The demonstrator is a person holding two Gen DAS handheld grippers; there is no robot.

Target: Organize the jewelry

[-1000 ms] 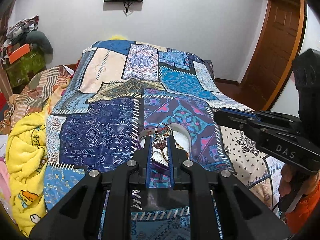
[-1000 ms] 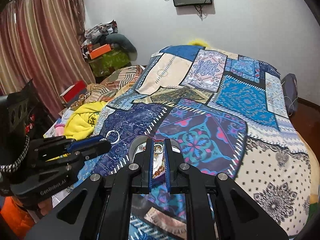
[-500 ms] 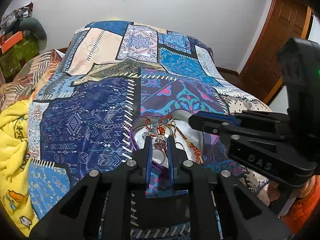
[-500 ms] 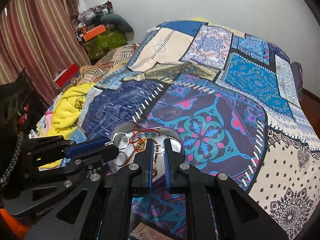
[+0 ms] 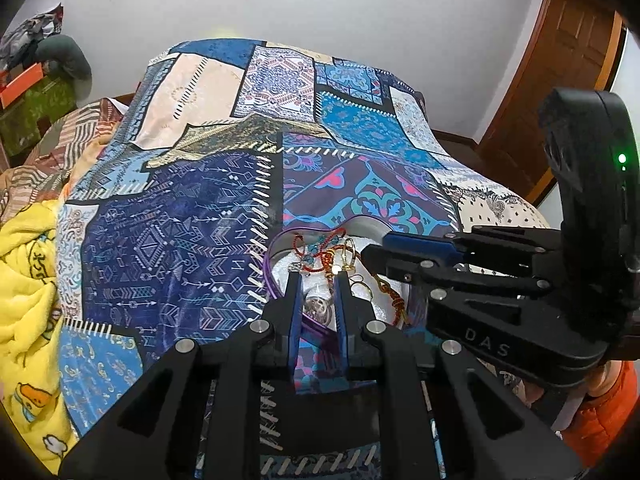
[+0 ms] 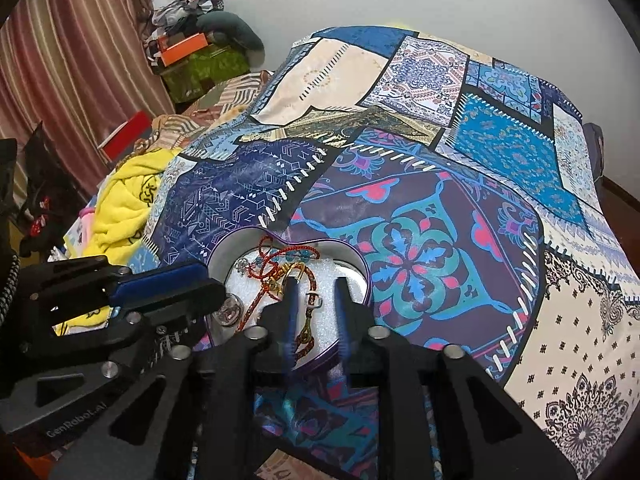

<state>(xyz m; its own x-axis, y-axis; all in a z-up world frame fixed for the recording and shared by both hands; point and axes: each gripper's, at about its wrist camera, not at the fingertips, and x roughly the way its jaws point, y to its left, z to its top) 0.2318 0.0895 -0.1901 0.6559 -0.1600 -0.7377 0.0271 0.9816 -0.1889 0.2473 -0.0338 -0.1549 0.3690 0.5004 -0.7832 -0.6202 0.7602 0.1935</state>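
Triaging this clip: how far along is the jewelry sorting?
Early. Done: nothing looks sorted; the red thread bracelets, gold rings and round pendant lie tangled in the heart-shaped tin. In hand: nothing; left gripper and right gripper hover over the tin, jaws open. Left: pick out and separate every piece.

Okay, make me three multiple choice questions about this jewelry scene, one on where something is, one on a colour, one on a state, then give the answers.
1. Where does the tangled jewelry lie?
A. On the yellow blanket
B. In the heart-shaped purple-rimmed tin
C. On the floor

2. What colour is the tin's foam lining?
A. White
B. Black
C. Green

3. How are the right gripper jaws?
A. Clamped on a ring
B. Shut, empty
C. Open, empty

Answers: B, jewelry sits inside the tin on the patchwork bedspread; A, pale foam shows beneath; C, fingers stand apart around nothing.
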